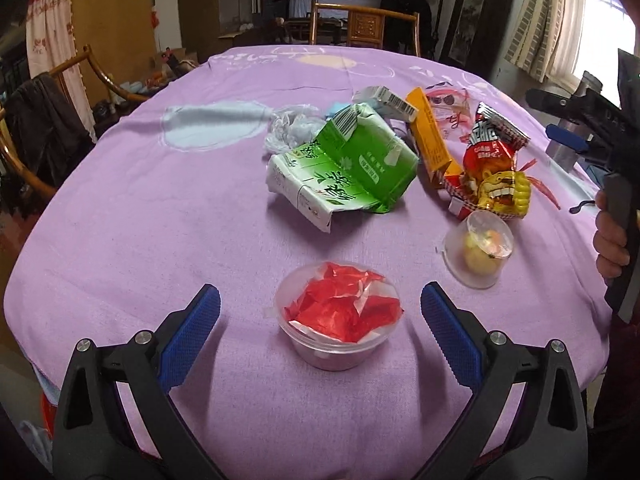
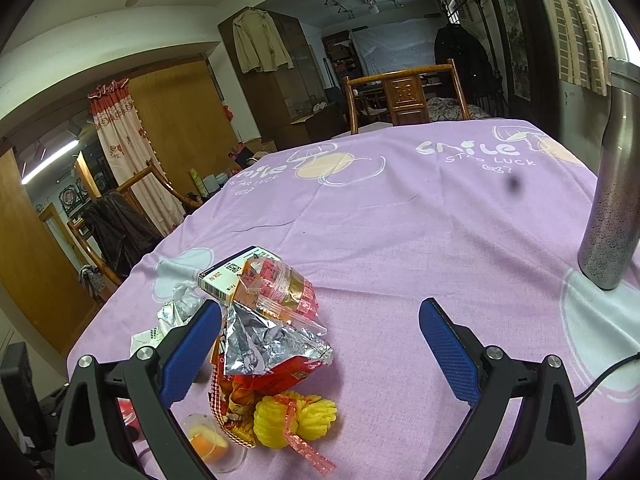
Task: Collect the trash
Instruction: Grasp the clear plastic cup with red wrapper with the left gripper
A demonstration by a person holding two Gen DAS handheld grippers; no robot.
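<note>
my left gripper (image 1: 320,320) hovers wide open around a clear tub of red wrappers (image 1: 339,318), likely lined up to grab it; my right gripper (image 2: 320,344) gapes empty over the foil snack bag (image 2: 272,344).

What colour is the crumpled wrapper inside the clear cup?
Red wrapper with white bits; clearest in the left wrist view.

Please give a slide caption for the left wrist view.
Open left tool facing a clear tub of red wrappers.

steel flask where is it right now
The steel flask stands upright at the right wrist view's right edge, on the purple tablecloth, apart from the trash pile.
</note>
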